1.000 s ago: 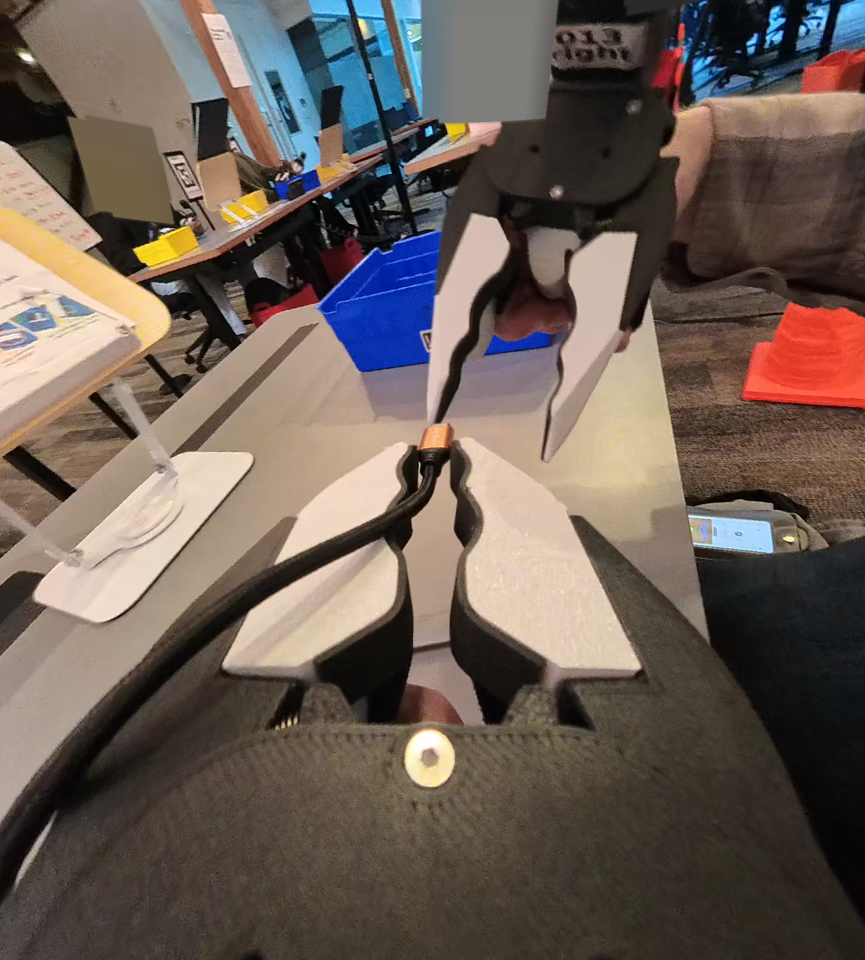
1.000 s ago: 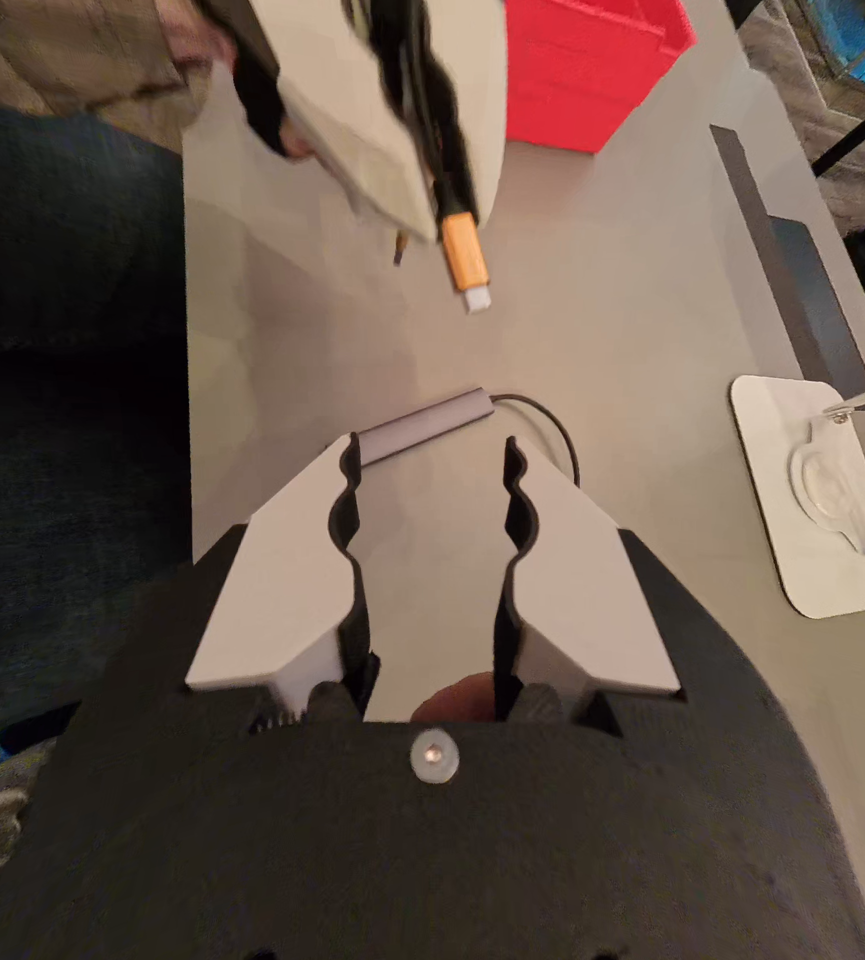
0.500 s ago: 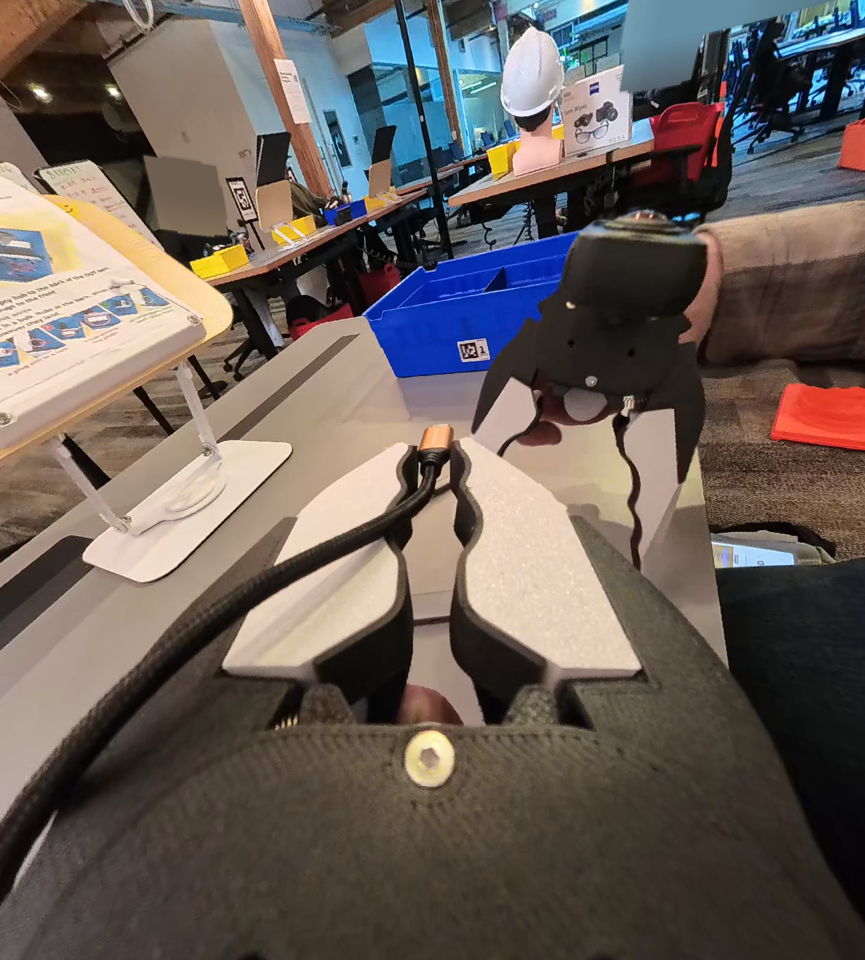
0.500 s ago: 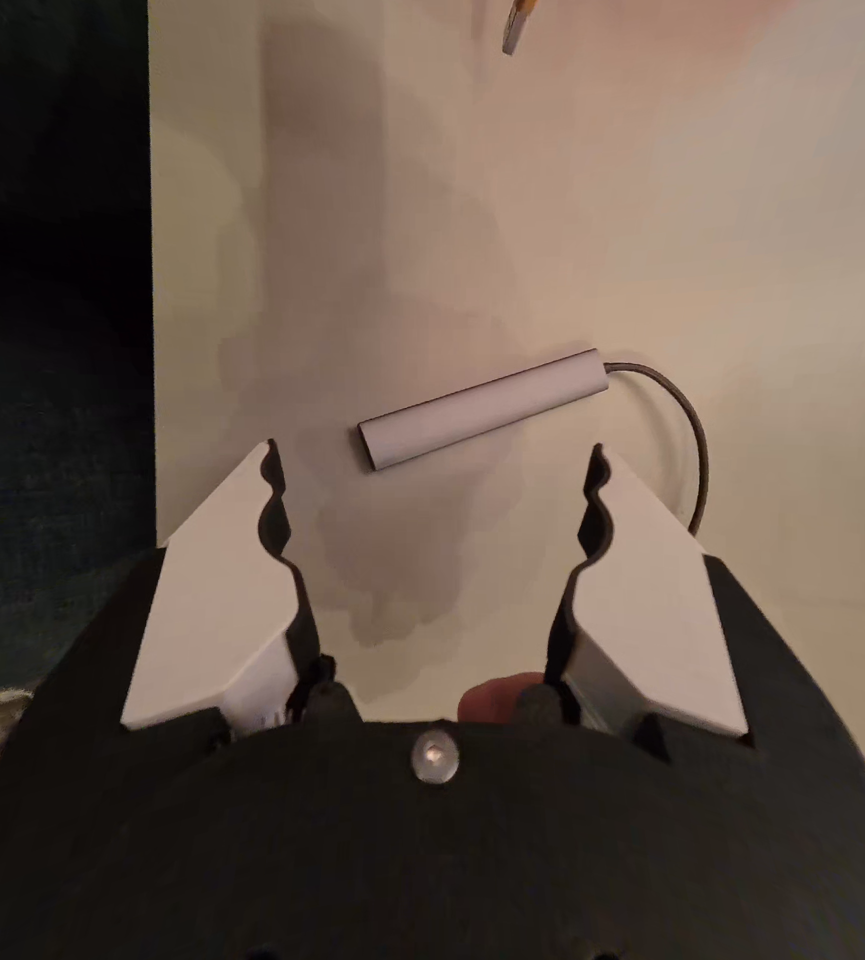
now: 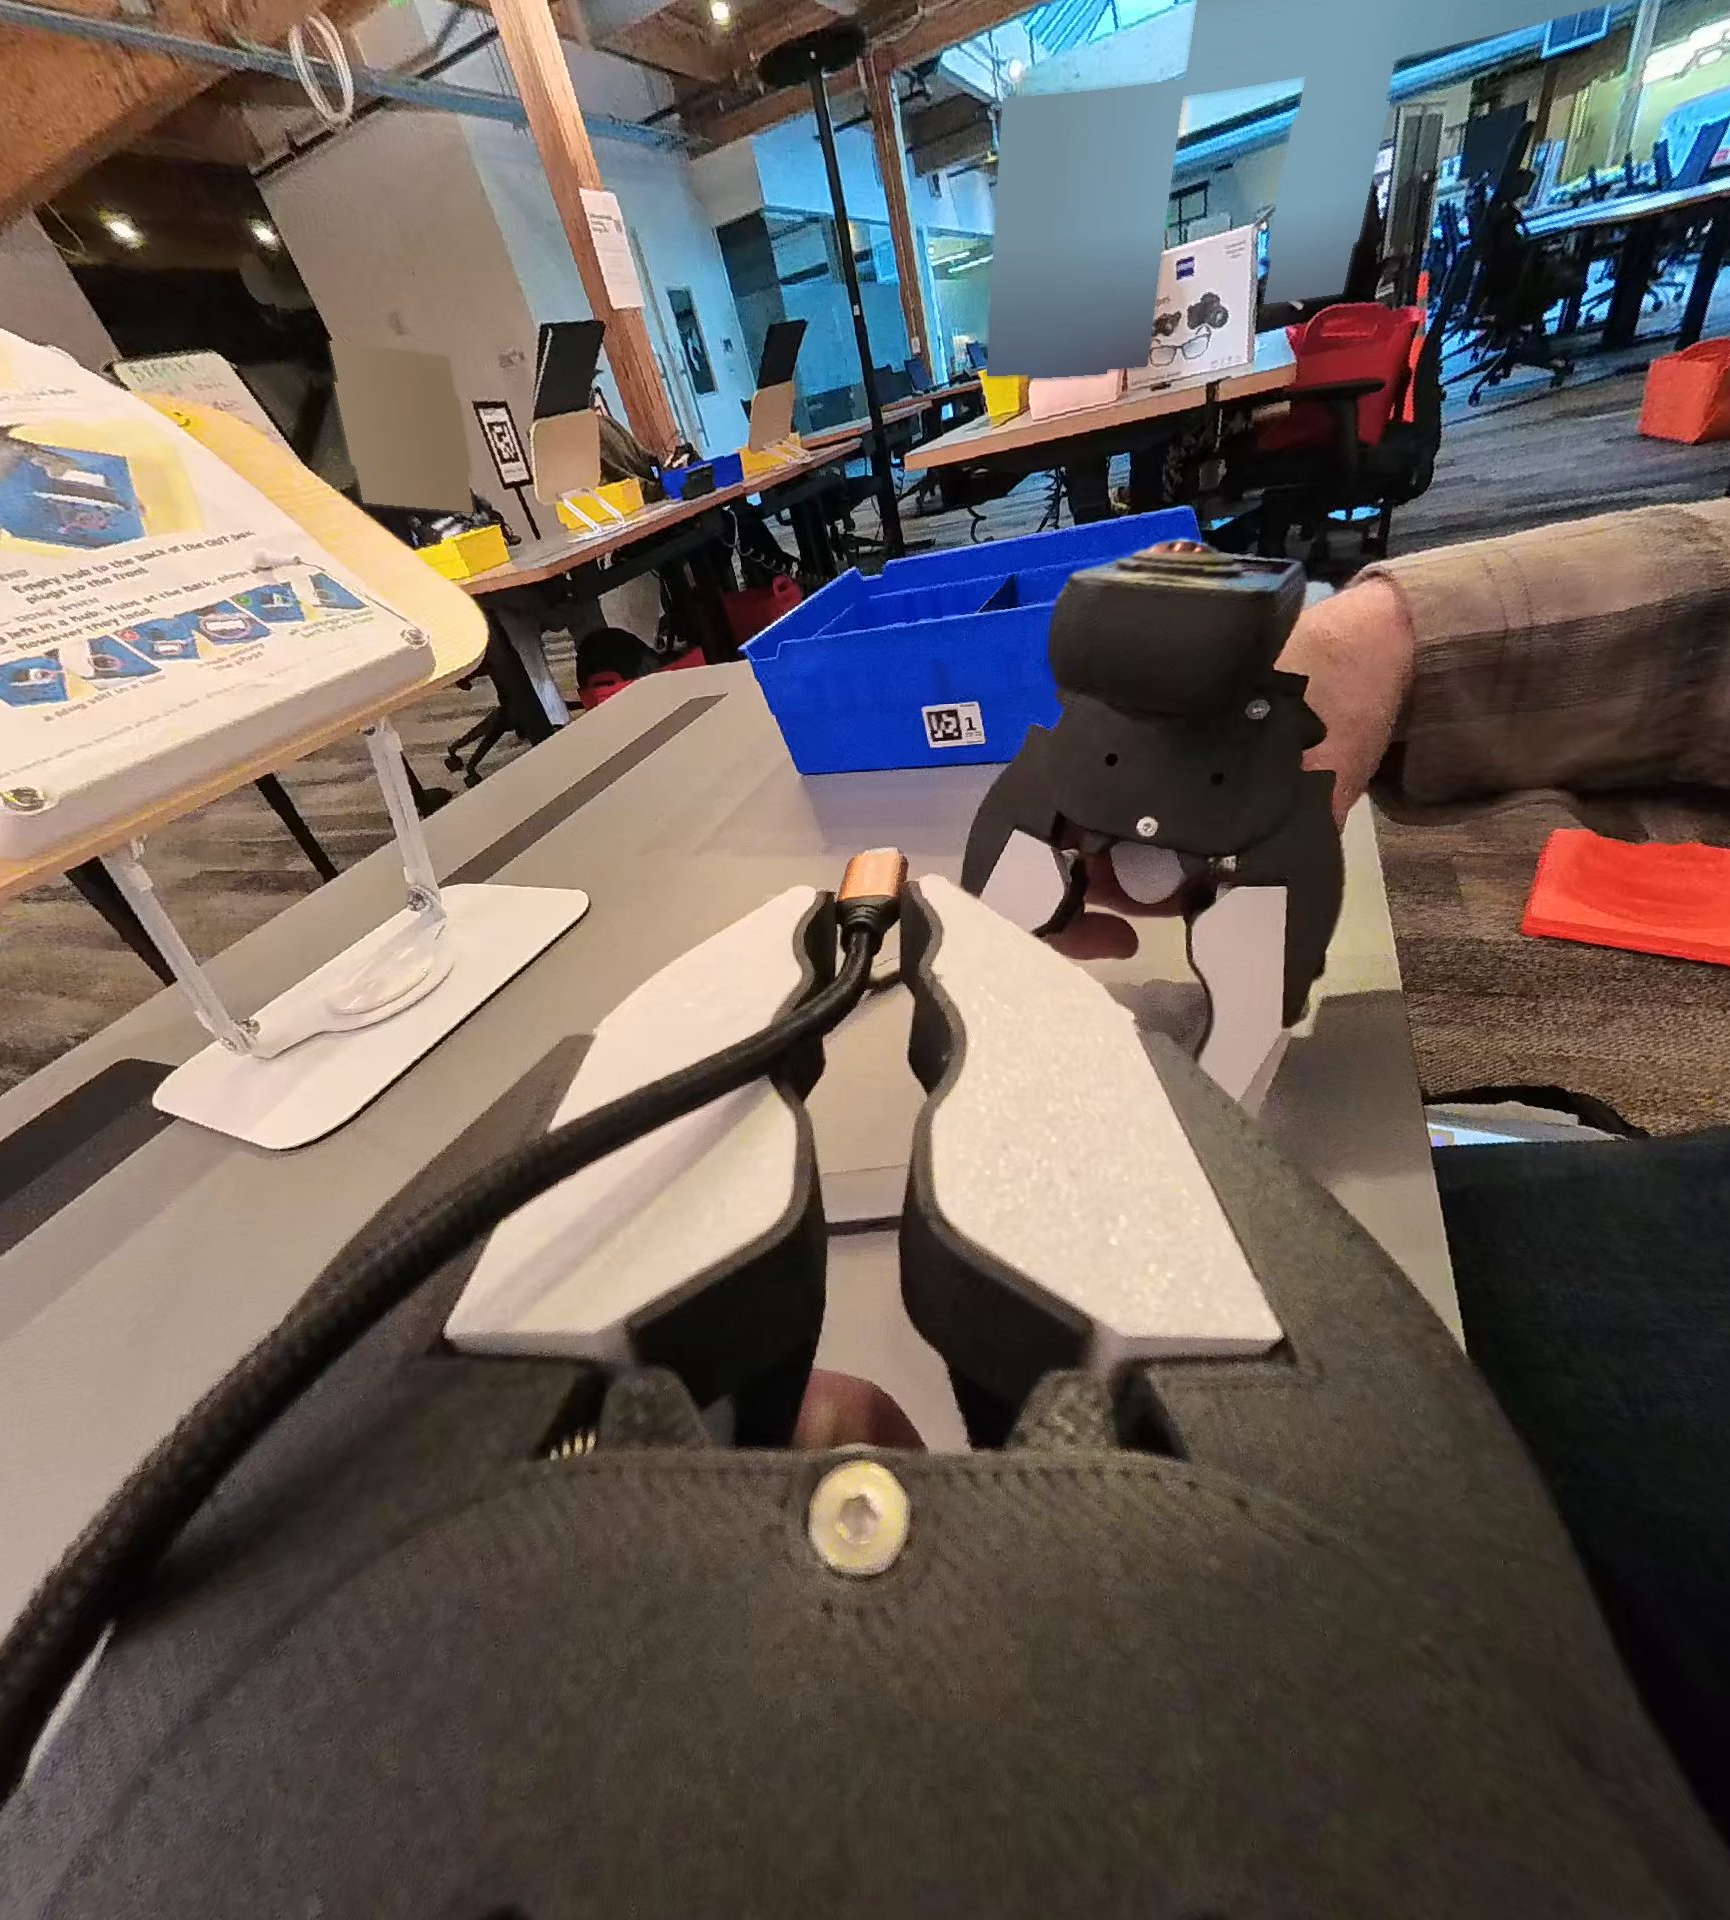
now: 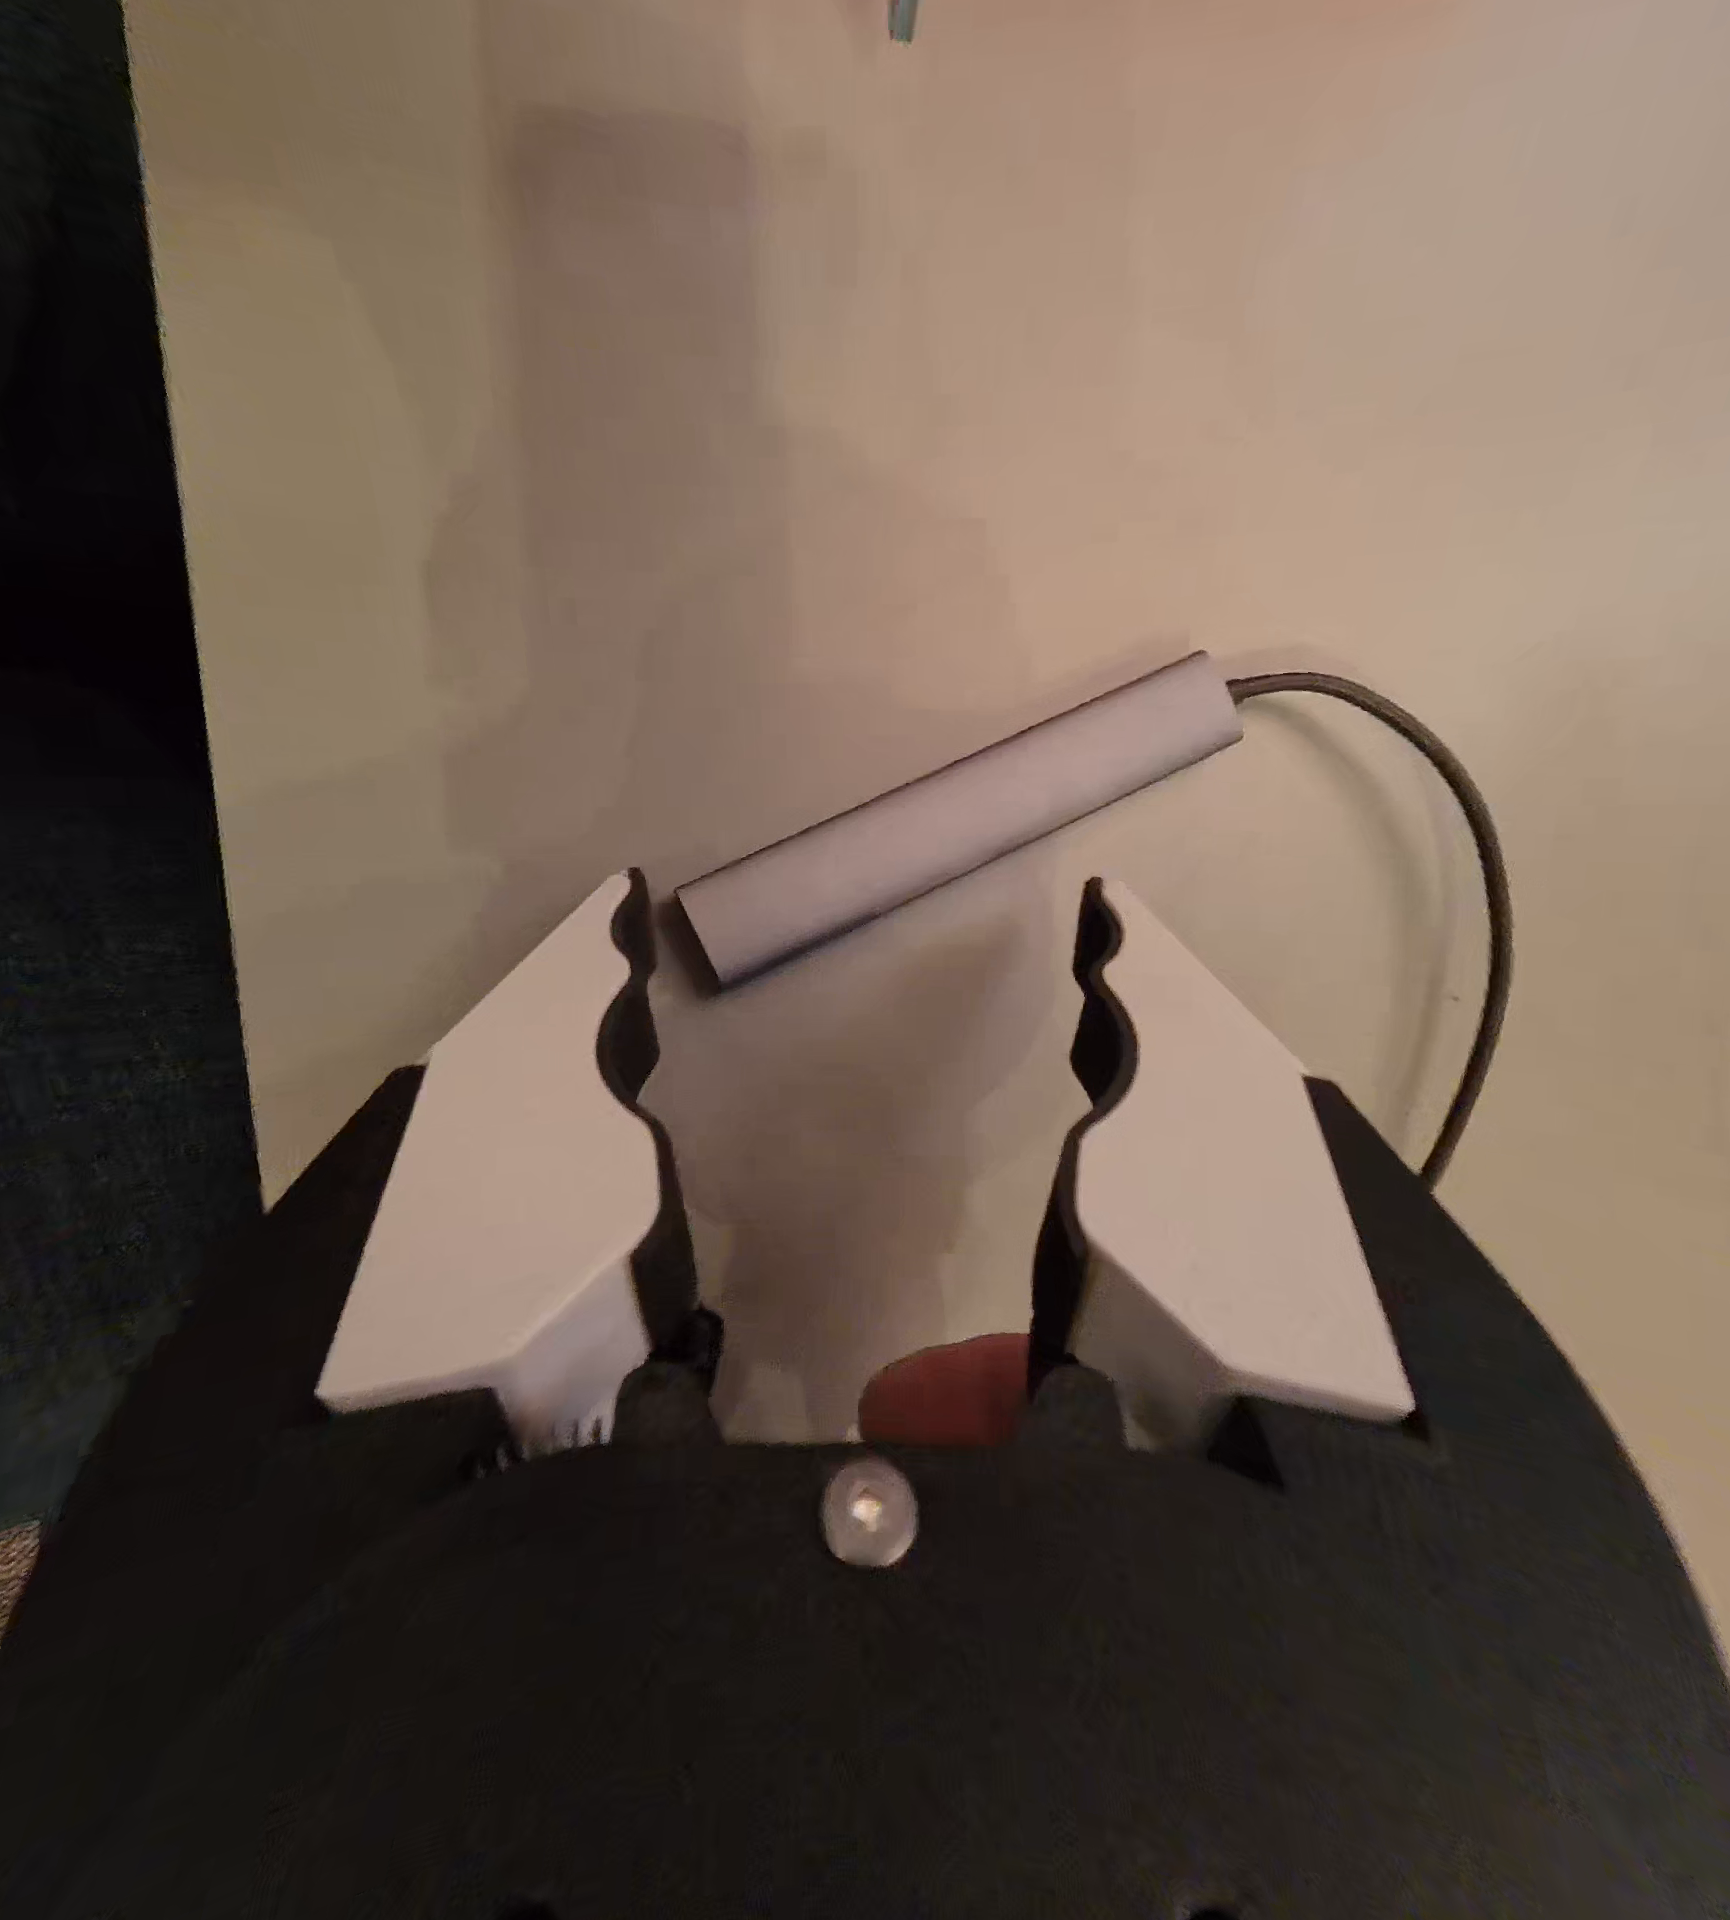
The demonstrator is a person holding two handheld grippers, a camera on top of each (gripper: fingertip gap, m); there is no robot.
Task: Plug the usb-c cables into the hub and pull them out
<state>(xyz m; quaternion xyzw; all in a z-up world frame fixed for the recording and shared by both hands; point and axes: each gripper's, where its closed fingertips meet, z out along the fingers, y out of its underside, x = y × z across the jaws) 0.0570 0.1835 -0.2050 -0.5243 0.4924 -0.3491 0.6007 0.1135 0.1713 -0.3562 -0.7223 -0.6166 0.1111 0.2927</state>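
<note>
I am holding my left gripper (image 5: 866, 899) clamped on 1 black braided usb-c cable (image 5: 570, 1127), its copper-coloured plug (image 5: 871, 878) sticking out past the fingertips above the grey table (image 5: 632, 831). My right gripper (image 6: 866, 904) is hanging over the same table with its jaws spread and nothing between them. 1 grey hub (image 6: 954, 821) is lying flat and slanted just beyond those fingertips, its near end just beside the left fingertip; whether they touch I cannot tell. The hub's own grey lead (image 6: 1463, 883) is curving away past the right finger. Nothing is lying between the spread jaws and the hub. Around the work: 1 blue bin (image 5: 902, 665) at the table's far end, 1 instruction board on a clear stand (image 5: 362, 966) to the left, 1 orange stack (image 5: 1661, 899) on the carpet (well apart from the table).
</note>
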